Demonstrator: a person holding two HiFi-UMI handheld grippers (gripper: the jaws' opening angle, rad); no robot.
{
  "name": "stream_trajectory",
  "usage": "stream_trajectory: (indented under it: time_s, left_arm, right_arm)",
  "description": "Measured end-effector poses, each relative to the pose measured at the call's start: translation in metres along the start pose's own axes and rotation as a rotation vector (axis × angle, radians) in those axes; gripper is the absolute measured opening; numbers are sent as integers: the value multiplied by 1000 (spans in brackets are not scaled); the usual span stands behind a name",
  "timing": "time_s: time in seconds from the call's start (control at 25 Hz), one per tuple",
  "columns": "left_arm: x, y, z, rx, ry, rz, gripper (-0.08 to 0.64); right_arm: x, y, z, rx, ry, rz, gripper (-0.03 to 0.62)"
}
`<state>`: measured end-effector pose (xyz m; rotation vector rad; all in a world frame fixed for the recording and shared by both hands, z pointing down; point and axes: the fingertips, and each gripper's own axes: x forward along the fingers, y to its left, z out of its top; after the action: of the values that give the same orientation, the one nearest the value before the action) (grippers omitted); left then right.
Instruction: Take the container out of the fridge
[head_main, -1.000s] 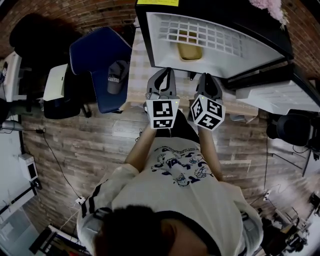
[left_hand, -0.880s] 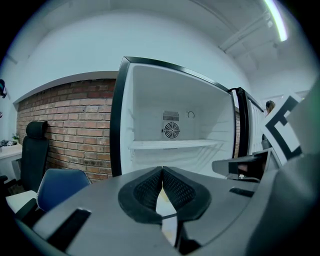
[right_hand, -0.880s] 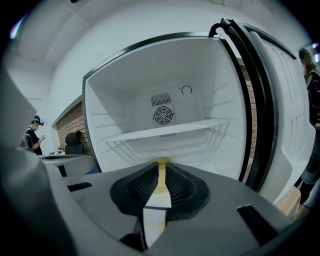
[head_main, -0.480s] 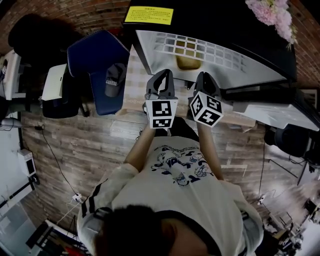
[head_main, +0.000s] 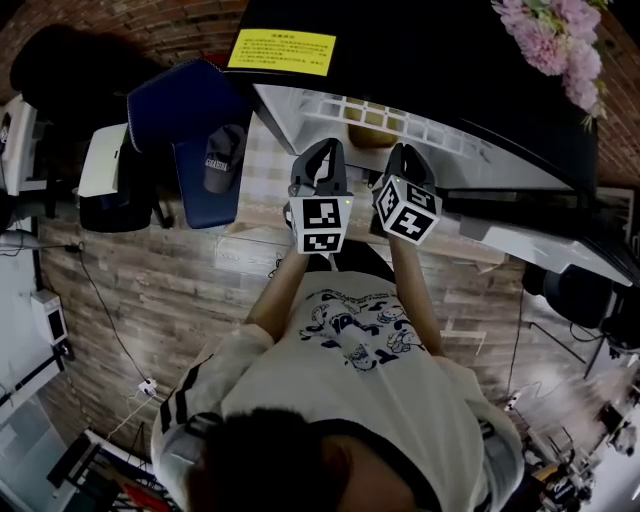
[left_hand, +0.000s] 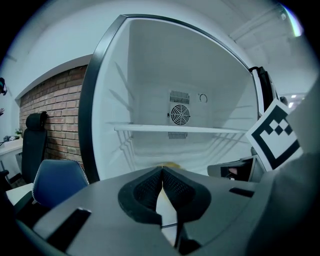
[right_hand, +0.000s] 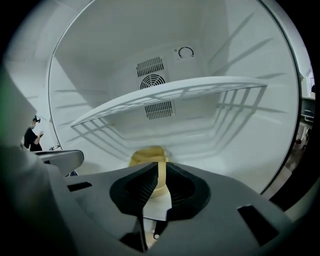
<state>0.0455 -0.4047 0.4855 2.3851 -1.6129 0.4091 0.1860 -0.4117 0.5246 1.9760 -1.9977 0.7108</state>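
The fridge (head_main: 420, 60) stands open in front of me. A yellow container (head_main: 368, 136) sits on its white floor under the wire shelf (head_main: 400, 118). Both grippers are held side by side just outside the opening. My left gripper (head_main: 322, 158) has its tips touching, holding nothing; in its own view (left_hand: 162, 170) only a sliver of the container (left_hand: 169, 164) shows above the jaws. My right gripper (head_main: 406, 160) points straight at the container (right_hand: 148, 155), a short way off, with a narrow gap between its jaws (right_hand: 161, 169) and nothing in them.
A blue chair (head_main: 185, 120) with a grey cap (head_main: 218, 160) stands left of the fridge. The open fridge door (head_main: 540, 245) reaches out at the right. Pink flowers (head_main: 560, 40) and a yellow label (head_main: 282, 50) are on the fridge top. The wire shelf (right_hand: 170, 95) spans the cavity above the container.
The head view has tipped, so more of the fridge top and less of its inside shows. Both grippers have edged slightly toward the opening, still side by side.
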Motion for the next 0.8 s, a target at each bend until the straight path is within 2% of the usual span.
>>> stream_trajectory:
  time_s: [0.44, 0.8]
  left_arm:
    - [12, -3, -6, -9, 26, 12, 18]
    - [16, -2, -12, -19, 44, 26, 18]
  right_arm:
    - [32, -16, -11, 3, 68, -18, 46]
    - [50, -19, -15, 49, 87, 2, 46]
